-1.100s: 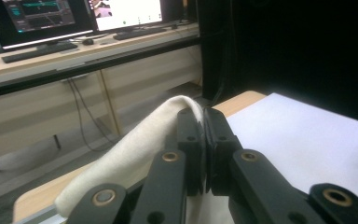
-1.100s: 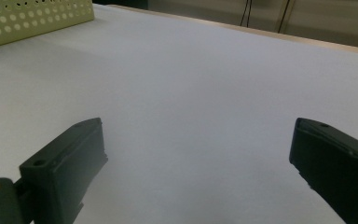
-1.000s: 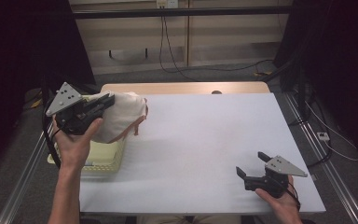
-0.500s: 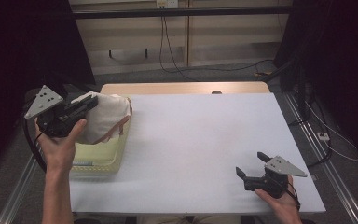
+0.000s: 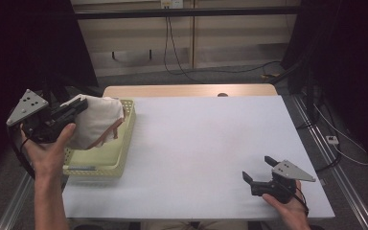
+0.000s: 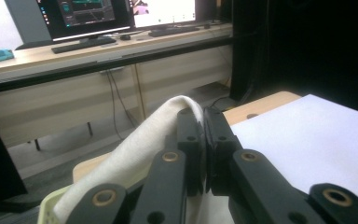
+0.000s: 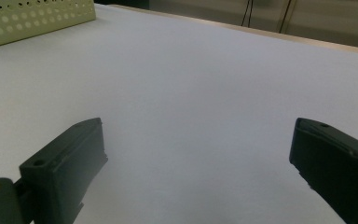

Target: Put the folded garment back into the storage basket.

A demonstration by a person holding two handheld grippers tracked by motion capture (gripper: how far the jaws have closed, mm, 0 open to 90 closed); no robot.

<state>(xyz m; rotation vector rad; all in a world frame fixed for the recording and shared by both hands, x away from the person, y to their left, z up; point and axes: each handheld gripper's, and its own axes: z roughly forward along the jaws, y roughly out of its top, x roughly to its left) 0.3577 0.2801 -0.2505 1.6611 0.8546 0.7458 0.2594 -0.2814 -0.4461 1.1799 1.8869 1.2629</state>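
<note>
Left tool (image 5: 79,106), jaws clamped on cream cloth (image 5: 98,120), hangs it directly above the basket (image 5: 106,160); right tool (image 5: 258,172) gapes empty, well apart.

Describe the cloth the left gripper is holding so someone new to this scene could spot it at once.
Start at the white table and go to its left edge, where a pale green perforated basket sits. Bunched over the basket's far end is the cream cloth, pinched in the shut left gripper. It is the one soft, crumpled thing there.
</note>
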